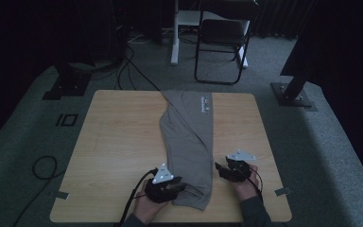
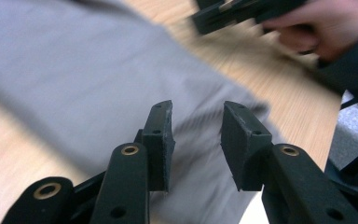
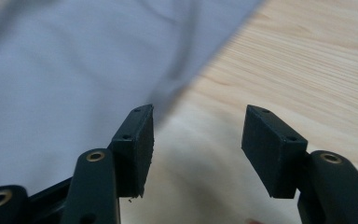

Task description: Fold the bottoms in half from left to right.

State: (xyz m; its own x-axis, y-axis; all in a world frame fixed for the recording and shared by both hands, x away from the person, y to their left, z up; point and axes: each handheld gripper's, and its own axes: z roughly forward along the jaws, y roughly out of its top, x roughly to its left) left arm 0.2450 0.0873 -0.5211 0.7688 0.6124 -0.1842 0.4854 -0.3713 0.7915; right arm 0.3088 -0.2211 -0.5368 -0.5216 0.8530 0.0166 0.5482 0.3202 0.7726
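Observation:
A grey garment (image 1: 189, 142), folded into a long narrow strip, runs down the middle of the wooden table (image 1: 118, 137) from its far edge to its near edge. It bears a small logo (image 1: 204, 105) near the far end. My left gripper (image 1: 178, 188) hovers at the garment's near left corner, jaws open over the cloth (image 2: 98, 84), nothing between them (image 2: 196, 140). My right gripper (image 1: 220, 170) sits just right of the garment's near right edge. It stands open (image 3: 196, 140) above bare wood, with the cloth edge (image 3: 74, 79) by its left jaw.
A folding chair (image 1: 222, 42) and a white desk leg (image 1: 175, 33) stand beyond the table's far edge. Cables (image 1: 123, 71) trail on the carpet at left. A black stand base (image 1: 293, 92) sits at the far right. Bare wood lies on both sides of the garment.

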